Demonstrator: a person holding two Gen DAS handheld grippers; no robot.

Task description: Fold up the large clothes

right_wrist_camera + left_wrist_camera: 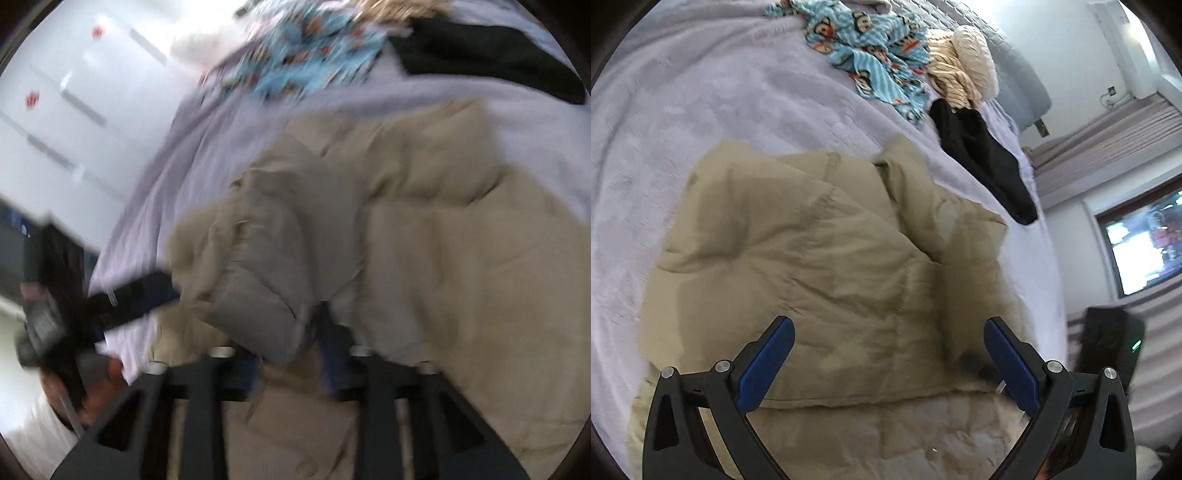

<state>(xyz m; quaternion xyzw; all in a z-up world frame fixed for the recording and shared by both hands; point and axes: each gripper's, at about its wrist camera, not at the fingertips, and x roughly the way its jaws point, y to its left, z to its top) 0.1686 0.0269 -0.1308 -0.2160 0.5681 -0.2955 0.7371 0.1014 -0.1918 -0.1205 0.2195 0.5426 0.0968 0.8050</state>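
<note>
My left gripper (889, 345) stands wide open over the beige padded jacket (827, 258), nothing between its blue pads (764, 369). The jacket lies bunched on the lilac bedspread (701, 122). At one o'clock from it lie black trousers (982, 158), at twelve a blue printed garment (875, 48). My right gripper (288, 354) has a grey-beige fold of the jacket between its fingers; through the blur I cannot tell whether it grips.

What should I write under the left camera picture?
Open left gripper above a puffy tan jacket on a lilac bed.
</note>
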